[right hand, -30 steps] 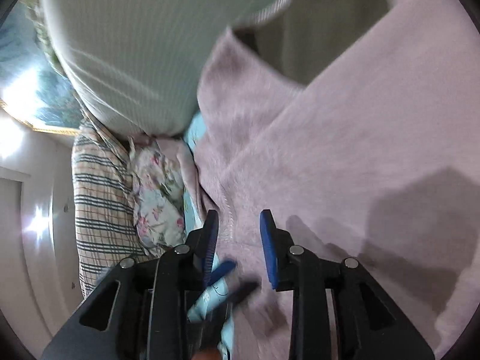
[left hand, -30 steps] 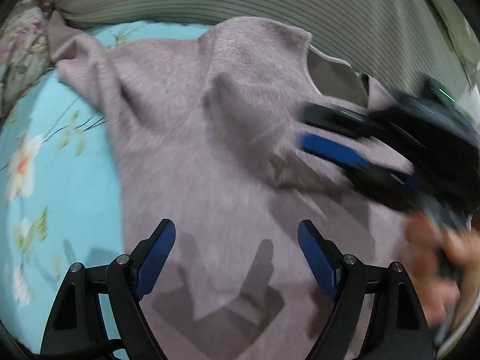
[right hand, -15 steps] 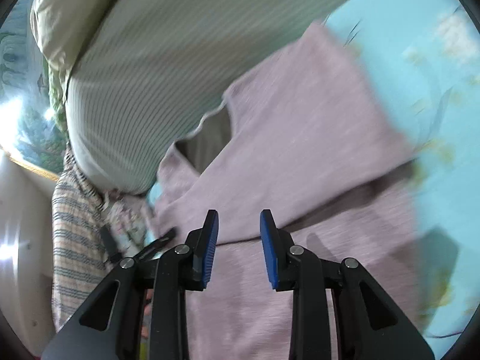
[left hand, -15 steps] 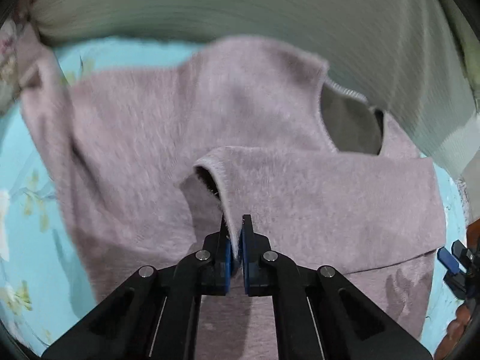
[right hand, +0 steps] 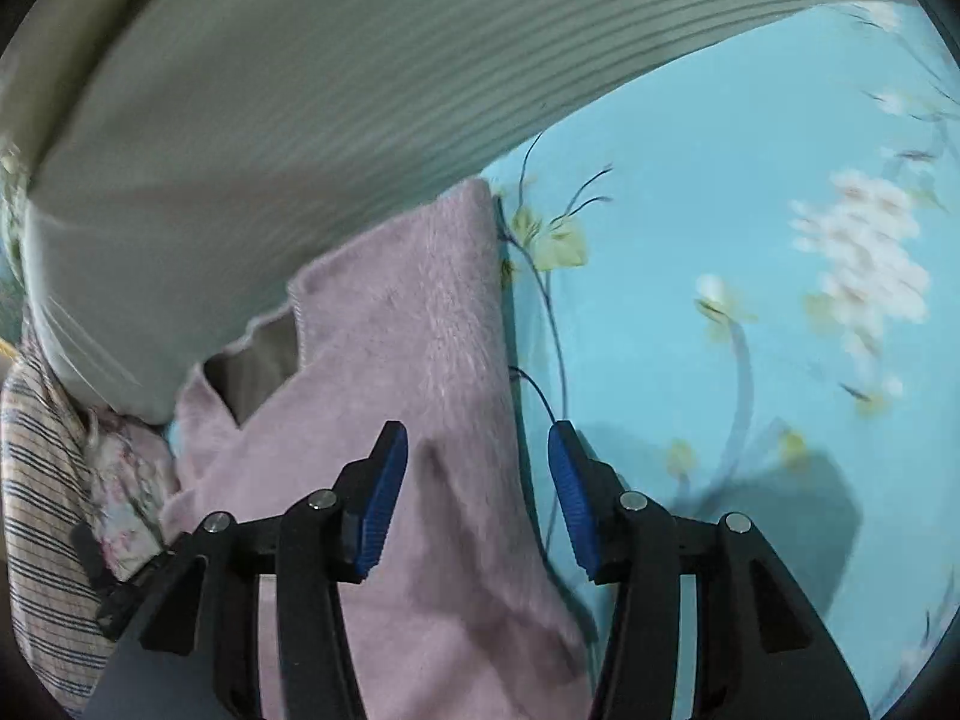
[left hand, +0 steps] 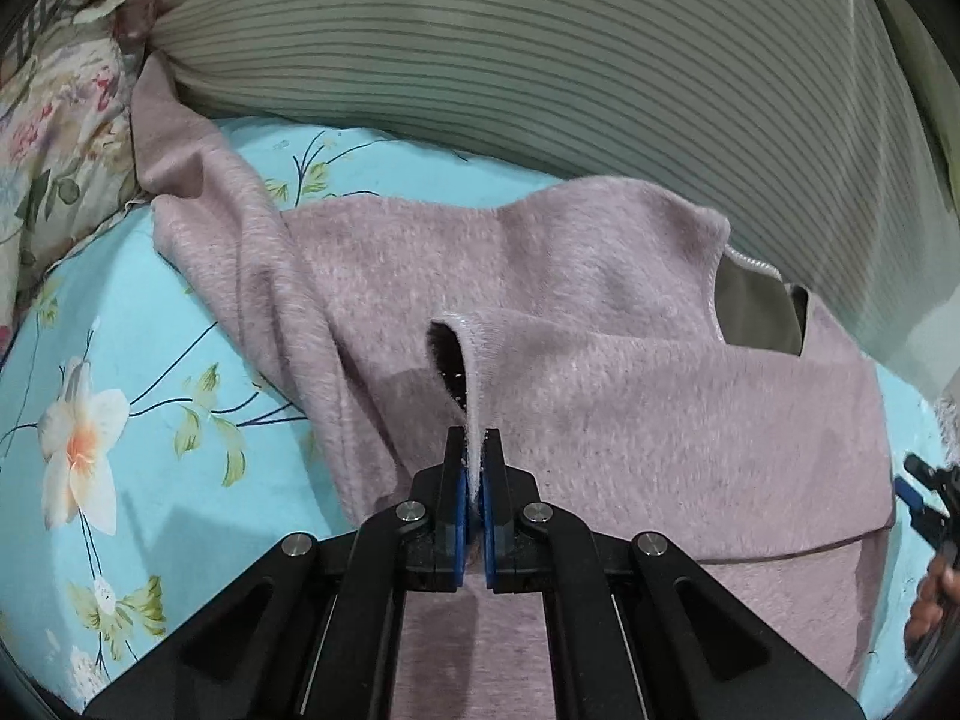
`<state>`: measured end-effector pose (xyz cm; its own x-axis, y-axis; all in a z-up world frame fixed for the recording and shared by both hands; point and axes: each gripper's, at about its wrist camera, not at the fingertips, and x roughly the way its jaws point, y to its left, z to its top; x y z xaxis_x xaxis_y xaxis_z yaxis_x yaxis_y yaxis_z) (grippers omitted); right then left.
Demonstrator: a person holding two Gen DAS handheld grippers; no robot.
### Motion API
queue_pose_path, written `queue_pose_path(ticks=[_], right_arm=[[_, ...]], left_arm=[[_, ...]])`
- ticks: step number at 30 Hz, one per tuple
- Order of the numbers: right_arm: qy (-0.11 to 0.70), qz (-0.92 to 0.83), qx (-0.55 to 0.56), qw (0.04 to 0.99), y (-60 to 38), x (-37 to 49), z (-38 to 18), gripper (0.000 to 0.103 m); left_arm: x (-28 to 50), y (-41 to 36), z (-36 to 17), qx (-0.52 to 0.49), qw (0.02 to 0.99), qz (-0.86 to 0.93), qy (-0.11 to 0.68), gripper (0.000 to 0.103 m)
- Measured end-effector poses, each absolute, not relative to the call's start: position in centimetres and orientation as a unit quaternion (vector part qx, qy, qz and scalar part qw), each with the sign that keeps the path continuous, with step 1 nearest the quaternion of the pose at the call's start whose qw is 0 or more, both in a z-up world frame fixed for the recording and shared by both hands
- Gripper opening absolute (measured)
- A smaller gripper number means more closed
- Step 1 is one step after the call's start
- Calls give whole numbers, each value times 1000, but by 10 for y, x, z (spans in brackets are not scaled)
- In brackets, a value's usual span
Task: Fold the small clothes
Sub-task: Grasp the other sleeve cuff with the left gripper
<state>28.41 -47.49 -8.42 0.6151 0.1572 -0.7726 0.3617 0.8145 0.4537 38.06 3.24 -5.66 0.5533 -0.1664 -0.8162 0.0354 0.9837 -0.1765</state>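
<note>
A fuzzy mauve sweater (left hand: 600, 312) lies on a turquoise floral bedsheet (left hand: 120, 360). Its right sleeve is folded across the body and the other sleeve (left hand: 180, 168) stretches to the far left. My left gripper (left hand: 474, 462) is shut on the cuff (left hand: 474, 360) of the folded sleeve, above the sweater's middle. My right gripper (right hand: 474, 480) is open and empty, over the sweater's right edge (right hand: 420, 360); it also shows at the right rim of the left wrist view (left hand: 924, 498).
A grey-green striped pillow (left hand: 540, 48) lies along the back, touching the sweater's collar. A floral pillow (left hand: 54, 120) lies at the far left. Striped fabric (right hand: 36, 510) shows at the left of the right wrist view. The bedsheet (right hand: 750, 240) spreads to the right.
My left gripper shut on the sleeve cuff and carried it across the sweater's body. My right gripper let go, opened wider and swung to the sweater's right edge.
</note>
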Motion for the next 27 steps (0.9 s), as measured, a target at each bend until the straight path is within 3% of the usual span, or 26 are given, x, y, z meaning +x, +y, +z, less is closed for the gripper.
queue_pose_path(ticks=[1, 3, 7, 11, 15, 18, 20, 23, 27], right_arm=[[440, -54, 295, 846, -474, 290, -88, 50], [457, -39, 287, 841, -472, 298, -89, 7], [437, -61, 274, 855, -490, 285, -66, 7], [470, -77, 260, 840, -496, 288, -79, 7], [450, -141, 197, 859, -475, 277, -48, 15], [426, -77, 195, 880, -441, 265, -29, 19], [463, -26, 179, 868, -414, 270, -44, 28], [504, -69, 175, 843, -415, 267, -74, 28], [485, -76, 232, 839, -427, 250, -66, 28]], left_arm=[[382, 30, -57, -71, 877, -57, 471, 2], [382, 28, -62, -71, 875, -54, 475, 2], [381, 22, -60, -69, 873, -68, 478, 2], [381, 1, -60, -63, 870, -101, 478, 2], [385, -18, -78, -37, 864, -103, 492, 3], [387, -17, -87, -39, 859, -101, 500, 3], [387, -16, -89, -43, 858, -103, 501, 3], [387, -13, -91, -49, 857, -99, 504, 5], [378, 9, -87, -59, 858, -78, 504, 9]])
